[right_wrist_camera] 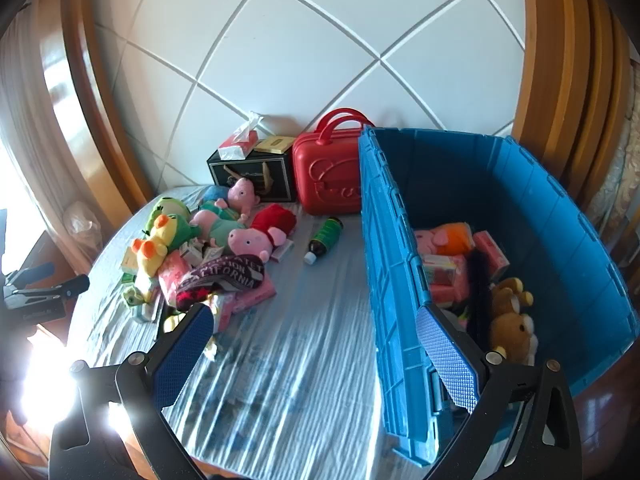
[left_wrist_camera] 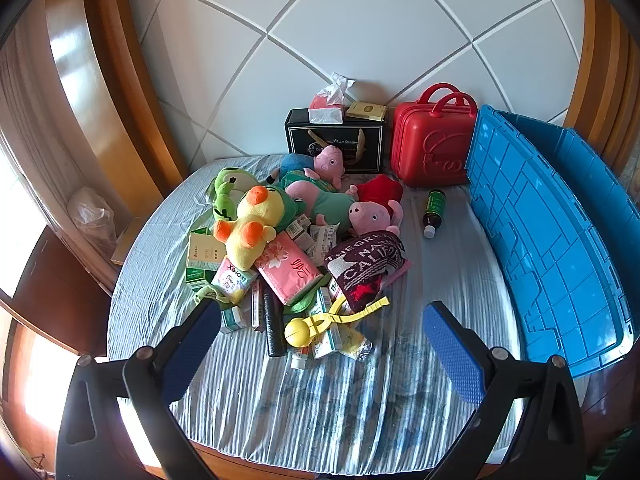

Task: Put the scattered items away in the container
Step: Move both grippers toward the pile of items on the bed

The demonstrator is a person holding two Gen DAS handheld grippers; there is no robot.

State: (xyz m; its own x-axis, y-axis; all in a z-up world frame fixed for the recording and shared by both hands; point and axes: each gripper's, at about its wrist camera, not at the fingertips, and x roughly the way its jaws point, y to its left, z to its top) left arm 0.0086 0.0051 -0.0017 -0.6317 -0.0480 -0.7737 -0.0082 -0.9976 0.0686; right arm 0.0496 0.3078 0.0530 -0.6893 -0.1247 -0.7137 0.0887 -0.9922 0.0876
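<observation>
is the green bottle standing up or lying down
Lying down. The green bottle rests on its side on the striped sheet, white cap towards the camera, between the toy pile and the blue bin.

Bedsheet (left_wrist_camera: 320,392): striped pale blue, spread right under and ahead of your tool.
Red case (left_wrist_camera: 430,140): far ahead of you, upright against the wall, its two handles up.
Black gift box (left_wrist_camera: 334,140): far ahead, just left of the red case.
Tissue pack (left_wrist_camera: 326,106): on top of that box.
Gold box (left_wrist_camera: 366,111): beside the tissue pack, same top.
White panelled wall (left_wrist_camera: 360,32): beyond everything you face.
</observation>
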